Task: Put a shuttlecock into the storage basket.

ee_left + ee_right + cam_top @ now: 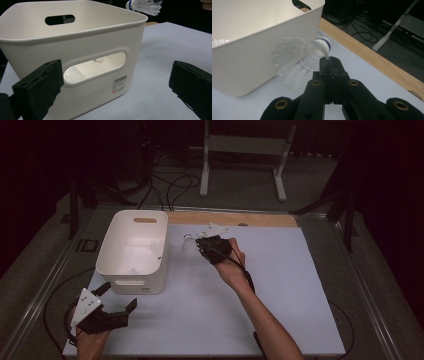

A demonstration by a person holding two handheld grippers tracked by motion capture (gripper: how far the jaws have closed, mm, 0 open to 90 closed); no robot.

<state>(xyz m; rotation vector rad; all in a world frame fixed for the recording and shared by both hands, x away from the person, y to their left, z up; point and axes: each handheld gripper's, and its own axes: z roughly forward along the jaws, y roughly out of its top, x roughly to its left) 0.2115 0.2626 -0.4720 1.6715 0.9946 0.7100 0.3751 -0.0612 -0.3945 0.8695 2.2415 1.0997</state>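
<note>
White bin (132, 251) on the desk (280, 285), left of centre, with a slot handle in each end wall. A small printed label with a barcode and a red mark (119, 85) sits on its near wall; the lettering is too small to read. The shuttlecock (300, 58), white-feathered with a blue band round its cork, is clamped at the feather skirt between the closed jaws of the right gripper (329, 60), held above the desk just beside the bin's right wall, cork pointing away from the bin. The left gripper (117, 297) rests at the desk's near left corner, jaws wide apart and holding nothing, facing the bin's near wall. The left gripper view catches the shuttlecock past the bin's far rim; through the handle slot, something pale lies inside. A wooden strip (230, 218) edges the far side; cables (172, 185) and a white stand (245, 155) occupy the floor beyond.
</note>
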